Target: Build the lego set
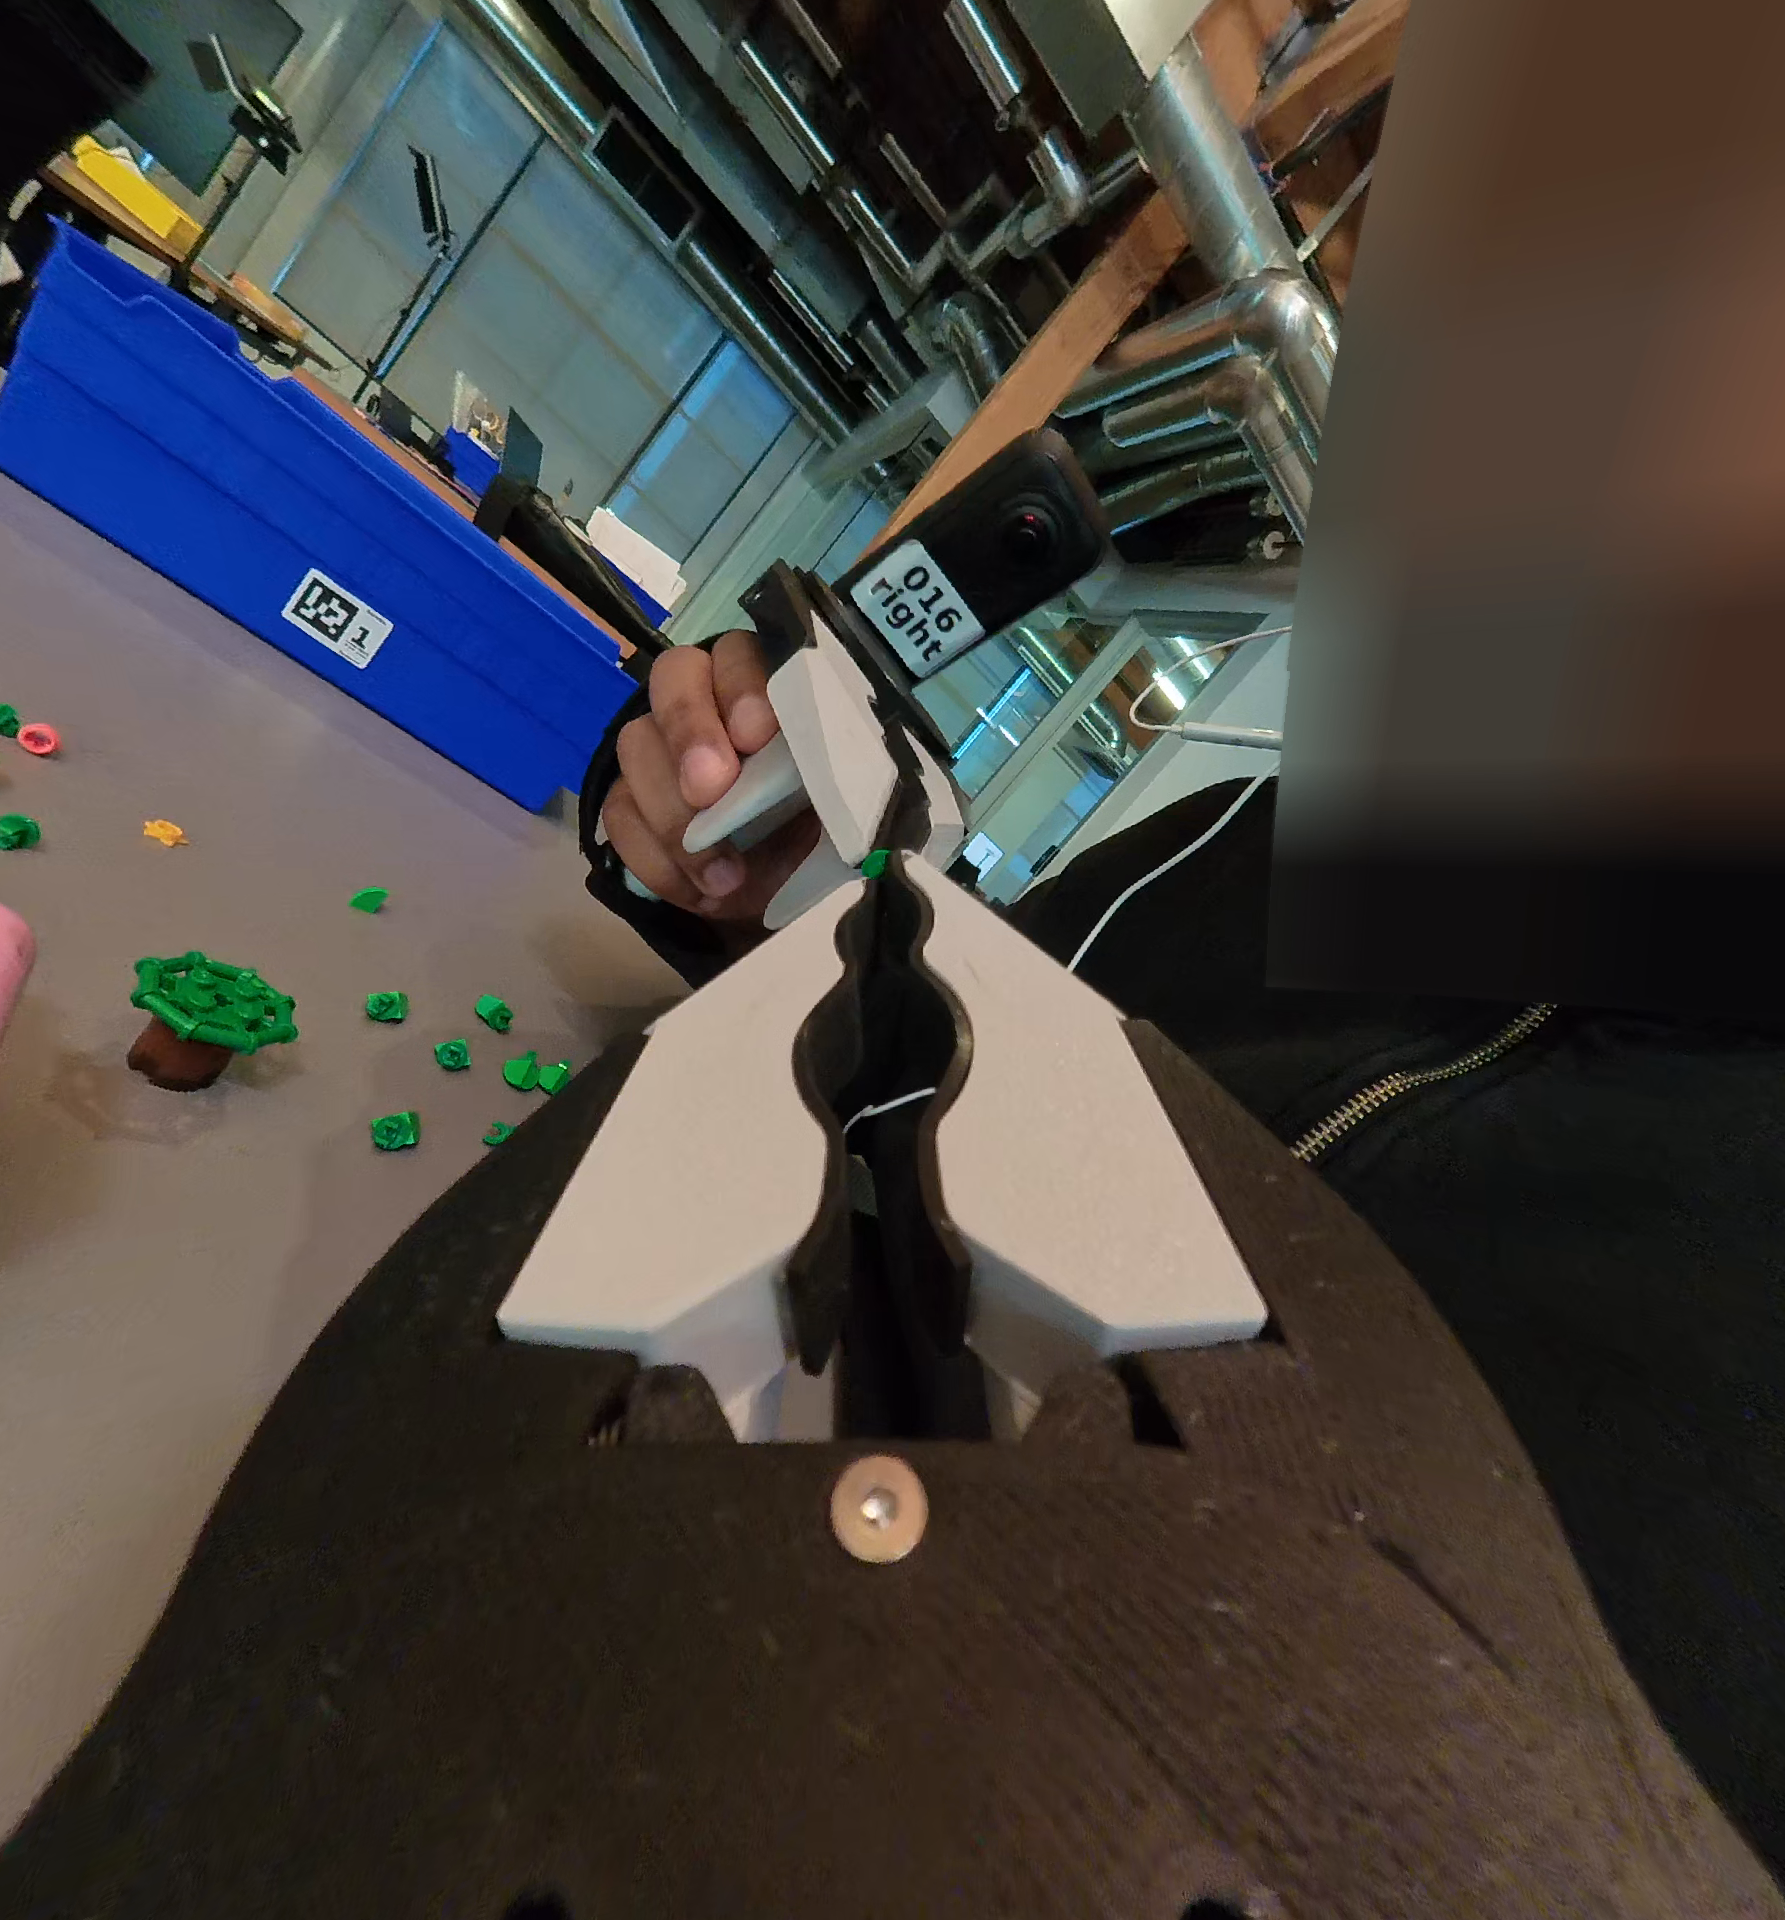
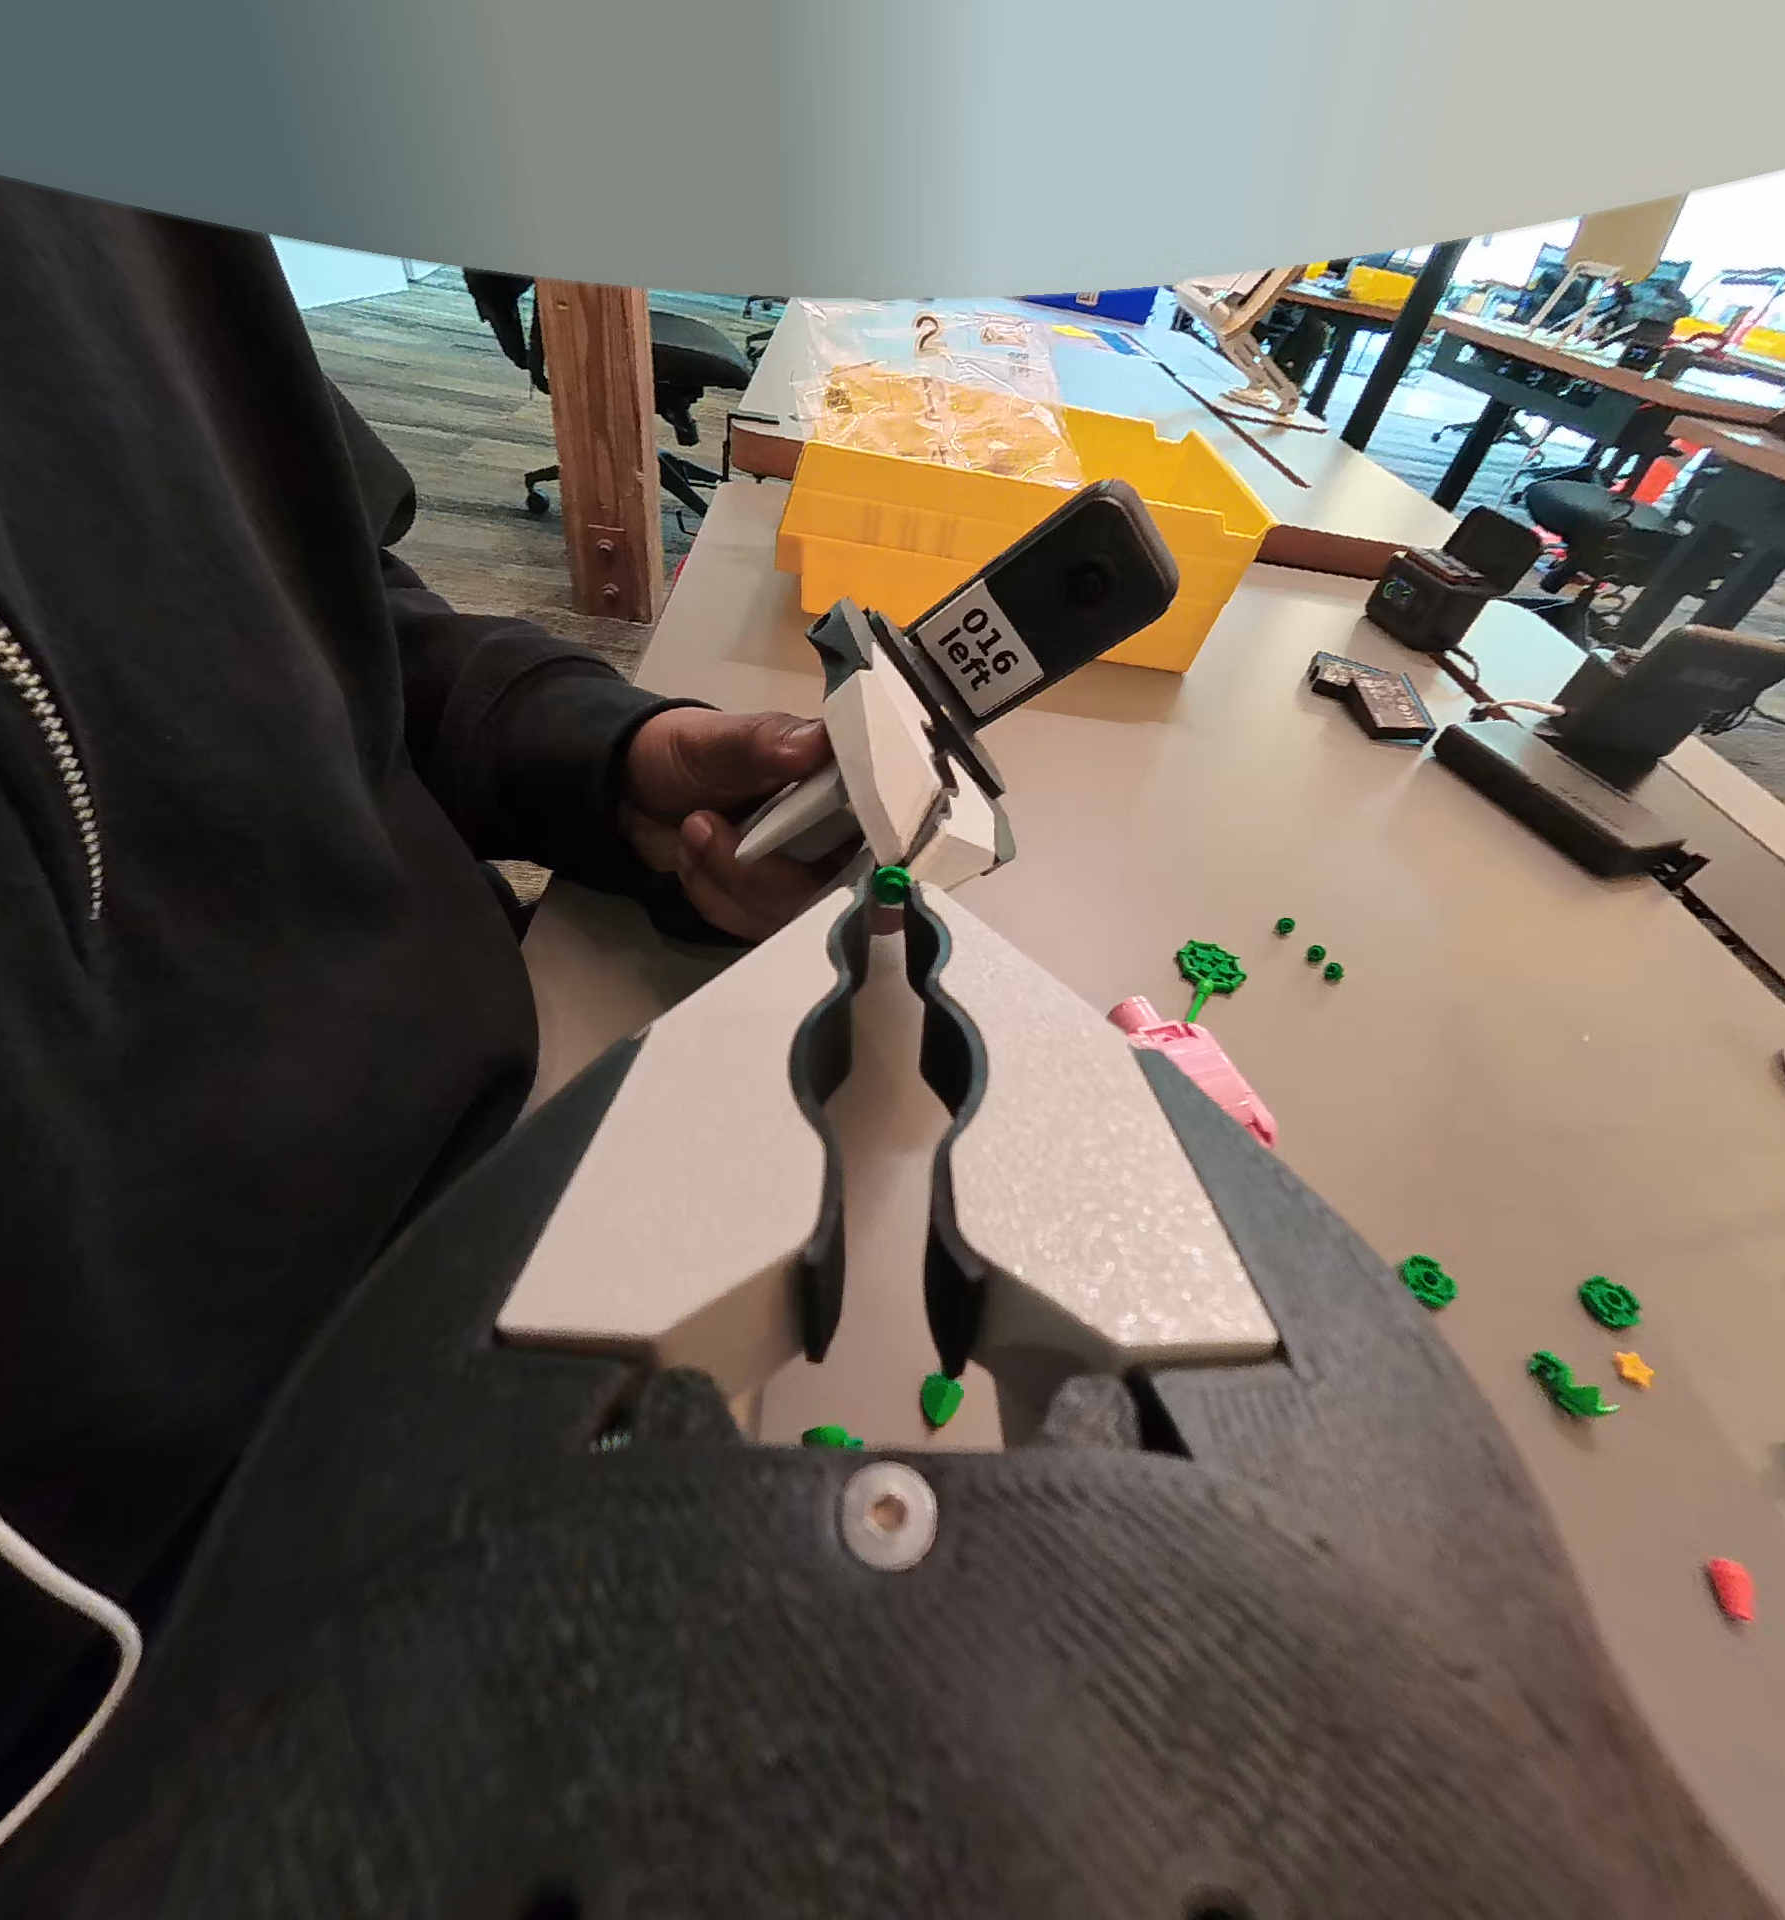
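Both grippers are raised above the grey table (image 2: 1231,810) and meet tip to tip. A small round green piece (image 2: 890,883) sits pinched where the tips meet; it also shows in the left wrist view (image 1: 875,863). My left gripper (image 1: 883,883) has its jaws almost together at the piece. My right gripper (image 2: 883,914) has its jaws narrowed to the piece's width. A green leafy canopy on a brown base (image 1: 210,1013) stands on the table. A pink built part (image 2: 1194,1060) lies beside a green web-shaped piece on a stem (image 2: 1210,971).
Loose green pieces (image 1: 452,1055) are scattered over the table, with an orange star (image 2: 1634,1369) and a red piece (image 2: 1733,1590). A blue bin (image 1: 275,499) and a yellow bin (image 2: 971,520) stand at the back. Dark devices (image 2: 1553,790) lie at the far right. The person's dark jacket (image 2: 192,831) is close. The tips of both grippers are at nearly the same place.
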A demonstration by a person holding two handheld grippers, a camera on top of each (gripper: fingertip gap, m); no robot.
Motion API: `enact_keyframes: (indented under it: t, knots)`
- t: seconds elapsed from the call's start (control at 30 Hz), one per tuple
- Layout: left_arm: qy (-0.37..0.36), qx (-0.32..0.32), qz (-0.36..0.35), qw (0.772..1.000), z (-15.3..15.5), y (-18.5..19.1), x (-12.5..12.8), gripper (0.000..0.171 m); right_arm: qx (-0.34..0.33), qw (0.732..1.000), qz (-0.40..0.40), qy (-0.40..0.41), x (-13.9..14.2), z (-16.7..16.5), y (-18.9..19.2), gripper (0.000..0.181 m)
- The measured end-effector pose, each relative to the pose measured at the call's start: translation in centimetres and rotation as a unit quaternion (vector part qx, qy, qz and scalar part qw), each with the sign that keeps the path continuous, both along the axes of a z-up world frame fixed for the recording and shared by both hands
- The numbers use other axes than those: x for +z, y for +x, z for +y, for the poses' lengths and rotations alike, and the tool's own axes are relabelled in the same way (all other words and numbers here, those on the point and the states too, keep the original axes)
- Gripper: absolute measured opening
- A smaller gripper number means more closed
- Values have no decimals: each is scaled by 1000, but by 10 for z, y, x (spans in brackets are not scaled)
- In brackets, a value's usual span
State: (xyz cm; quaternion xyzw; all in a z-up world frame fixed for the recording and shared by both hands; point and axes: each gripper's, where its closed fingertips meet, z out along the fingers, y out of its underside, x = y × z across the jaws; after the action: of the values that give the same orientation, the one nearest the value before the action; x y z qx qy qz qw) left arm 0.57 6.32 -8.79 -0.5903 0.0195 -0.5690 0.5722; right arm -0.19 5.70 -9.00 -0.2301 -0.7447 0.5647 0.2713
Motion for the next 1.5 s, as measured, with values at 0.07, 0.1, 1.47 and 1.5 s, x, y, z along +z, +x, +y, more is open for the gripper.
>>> enact_keyframes:
  t: [0.07, 0.1, 1.47, 1.5]
  knots:
    - [-1, 0, 2, 1000, 0, 0, 0, 0, 2, 1000, -2, 0, -1, 0, 0, 4]
    - [-1, -1, 2, 1000, 0, 0, -1, 0, 3, 1000, -3, 0, -1, 0, 0, 4]
    - [-33, -36, -58, 997, 2, -1, -4, 2, -34, 980, 105, 167, -7, 1, -6, 5]
    - [-33, -38, -62, 997, 2, -1, -4, 2, -34, 979, 108, 171, -6, 1, -5, 5]
